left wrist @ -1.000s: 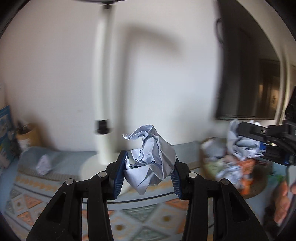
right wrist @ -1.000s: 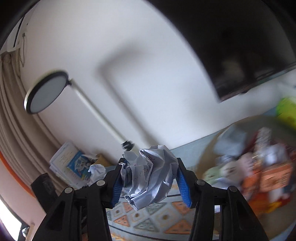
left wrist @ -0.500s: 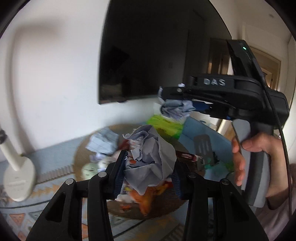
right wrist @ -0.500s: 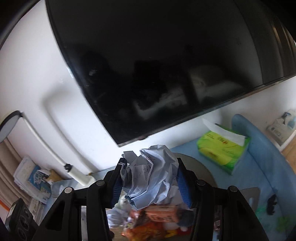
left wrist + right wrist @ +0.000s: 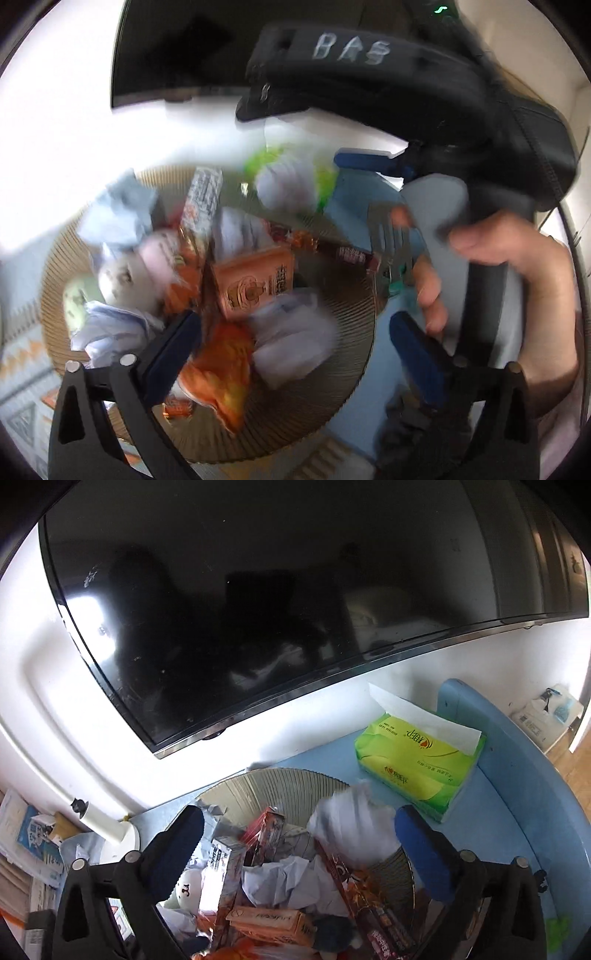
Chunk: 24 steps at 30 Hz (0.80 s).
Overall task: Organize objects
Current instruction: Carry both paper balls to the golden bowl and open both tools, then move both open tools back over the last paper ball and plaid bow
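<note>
Left gripper [image 5: 295, 345] jaws spread wide over the round woven basket [image 5: 354, 314], holding nothing; a blurred crumpled paper ball [image 5: 295, 339] sits between them over the basket's pile, with an orange snack box [image 5: 255, 282] just behind it. Right gripper [image 5: 299, 849] also spread above the basket [image 5: 284, 786], a second blurred paper ball [image 5: 351, 830] loose by its right finger over the pile; green tissue pack [image 5: 417, 760] on the blue table [image 5: 498, 812] right of the basket
</note>
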Motion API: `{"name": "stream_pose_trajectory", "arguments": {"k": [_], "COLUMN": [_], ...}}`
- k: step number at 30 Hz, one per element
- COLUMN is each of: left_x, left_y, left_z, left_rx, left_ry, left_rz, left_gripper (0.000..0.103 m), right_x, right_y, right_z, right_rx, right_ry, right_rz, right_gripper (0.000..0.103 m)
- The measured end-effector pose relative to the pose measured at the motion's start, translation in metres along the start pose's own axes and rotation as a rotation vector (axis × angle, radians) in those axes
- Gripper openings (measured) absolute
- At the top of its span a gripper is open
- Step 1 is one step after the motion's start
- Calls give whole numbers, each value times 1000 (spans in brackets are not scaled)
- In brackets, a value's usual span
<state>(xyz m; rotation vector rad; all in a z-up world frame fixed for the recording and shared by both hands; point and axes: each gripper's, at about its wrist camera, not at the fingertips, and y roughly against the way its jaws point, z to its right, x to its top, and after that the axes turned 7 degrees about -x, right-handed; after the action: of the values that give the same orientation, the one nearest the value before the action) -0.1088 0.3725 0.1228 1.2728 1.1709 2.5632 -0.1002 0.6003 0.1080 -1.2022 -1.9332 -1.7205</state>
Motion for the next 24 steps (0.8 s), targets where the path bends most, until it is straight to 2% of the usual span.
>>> {"name": "stream_pose_trajectory", "arguments": {"k": [9,12,15,20,24], "left_x": [1,0,-4,-4,-7], "left_y": [24,38,62,119,158], "left_z": [-5,-11,-18,-47,-76], "left_rx": [-24,-4,-15,16,66], "left_ry": [20,22,36,66,98], "left_rz": [48,66,98,178,232], "left_gripper": [102,102,102,102,102], "right_x": [-3,-2,-2,-5,-9], "right_y": [5,9,21,35,48], "right_z": [-3,-12,-38,-80,-121], "right_rx": [8,27,42,86,159], "right_ry": [-34,-37,-10,21,32], "right_rz": [-6,-2,9,50,80], "right_gripper": [103,103,103,103,103]}}
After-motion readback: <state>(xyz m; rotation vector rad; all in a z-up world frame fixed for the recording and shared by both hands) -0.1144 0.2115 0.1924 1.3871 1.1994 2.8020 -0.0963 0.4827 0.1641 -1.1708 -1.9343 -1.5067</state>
